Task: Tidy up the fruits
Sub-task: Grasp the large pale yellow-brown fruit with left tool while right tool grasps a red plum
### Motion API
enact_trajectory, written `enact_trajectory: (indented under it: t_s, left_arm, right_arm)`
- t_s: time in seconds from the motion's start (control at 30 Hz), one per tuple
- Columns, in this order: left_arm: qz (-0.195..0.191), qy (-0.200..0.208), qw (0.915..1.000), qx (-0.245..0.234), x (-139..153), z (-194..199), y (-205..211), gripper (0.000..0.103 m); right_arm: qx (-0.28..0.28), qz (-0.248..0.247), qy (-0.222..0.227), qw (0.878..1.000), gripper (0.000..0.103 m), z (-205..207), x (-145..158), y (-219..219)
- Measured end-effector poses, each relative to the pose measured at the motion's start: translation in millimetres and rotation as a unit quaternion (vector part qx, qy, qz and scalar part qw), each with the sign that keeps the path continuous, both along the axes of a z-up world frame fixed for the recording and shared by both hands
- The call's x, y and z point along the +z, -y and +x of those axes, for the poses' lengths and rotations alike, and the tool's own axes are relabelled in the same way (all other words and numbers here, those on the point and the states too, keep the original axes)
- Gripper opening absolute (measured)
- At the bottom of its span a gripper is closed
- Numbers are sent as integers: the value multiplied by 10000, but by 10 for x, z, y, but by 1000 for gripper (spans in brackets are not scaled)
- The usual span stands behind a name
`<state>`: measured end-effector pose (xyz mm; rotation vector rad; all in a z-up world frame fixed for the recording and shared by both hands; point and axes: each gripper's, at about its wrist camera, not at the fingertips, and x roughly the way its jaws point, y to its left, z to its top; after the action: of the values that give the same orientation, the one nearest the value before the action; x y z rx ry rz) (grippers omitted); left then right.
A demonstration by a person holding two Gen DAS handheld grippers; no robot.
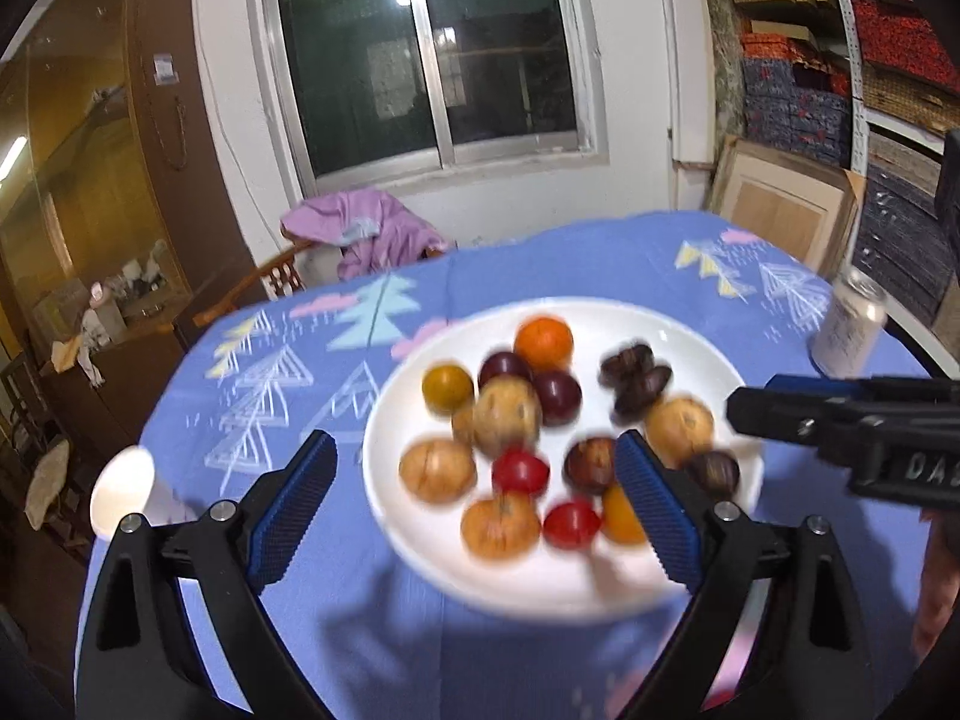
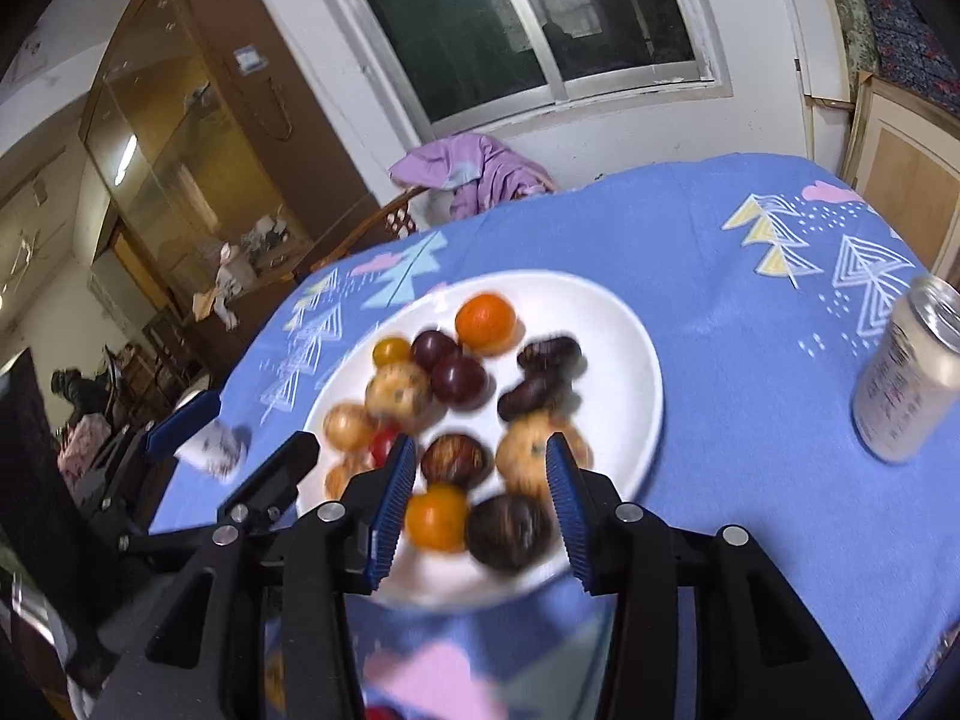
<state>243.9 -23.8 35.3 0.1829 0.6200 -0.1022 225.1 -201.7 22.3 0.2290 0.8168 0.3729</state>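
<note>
White plate (image 1: 420, 546) on the blue tablecloth (image 1: 540, 252), and that's where all the fruit is — oranges, dark plums, little red tomatoes, brownish speckled ones, dates at the far side. Both tongs hang over its near rim and both are empty. Left gripper (image 1: 474, 501) gapes wide, nothing between its blue pads; from its own camera the red tomato (image 1: 521, 471) and a brown fruit (image 1: 501, 525) lie straight ahead and below, inside the line of its fingers. Right gripper (image 2: 480, 495) stands only partly open, also holding nothing, and it looks the nearer one to the front row: the small orange fruit (image 2: 437, 517) and a dark round one (image 2: 510, 531) sit just past its tips, side by side. These fruits are round, so no long axis to line up on; only the dates (image 2: 543, 375) lie lengthwise, far side. A can (image 2: 909, 378) stands well off to the right, clear of it all
</note>
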Motion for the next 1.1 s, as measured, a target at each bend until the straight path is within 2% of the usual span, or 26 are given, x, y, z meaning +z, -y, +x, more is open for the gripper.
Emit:
enact_trajectory:
  t_s: [0.07,0.13,0.23,0.37,0.67,0.73,0.8,0.87,0.9,0.97,1.1]
  left_arm:
    - [14,-296,9995,-122,-121,-229,-139,92]
    - [-48,-540,9984,-135,-259,-464,-293,92]
    - [-373,-843,9955,-218,-426,-716,-454,92]
    - [-447,-961,9937,-362,-543,-909,-463,92]
    - [-96,-929,9924,-799,-707,-1030,-210,91]
    - [-198,-995,9906,-922,-698,-1016,-212,84]
    - [-505,-1172,9852,-1146,-693,-1000,-226,63]
    - [-554,-1201,9824,-1322,-682,-1022,-188,49]
    - [-515,-1190,9818,-1390,-674,-1044,-161,45]
    - [-444,-1169,9822,-1403,-663,-1060,-137,45]
    - [-542,-1246,9802,-1440,-656,-1061,-170,45]
  right_arm:
    - [221,-178,-47,9996,51,-246,-61,-21]
    - [425,-257,-118,9987,51,-453,-142,-56]
    - [625,-196,-233,9976,51,-689,-230,-80]
    - [758,-40,-302,9967,51,-894,-284,-109]
    - [806,-131,-434,9957,51,-929,-391,-145]
    - [845,-172,-481,9951,51,-919,-425,-168]
    - [900,-242,-531,9942,51,-916,-475,-205]
    - [944,-274,-603,9933,51,-909,-531,-240]
    - [964,-290,-623,9930,51,-906,-555,-255]
    - [1021,-349,-644,9921,46,-904,-597,-294]
    - [1169,-509,-480,9907,44,-935,-621,-381]
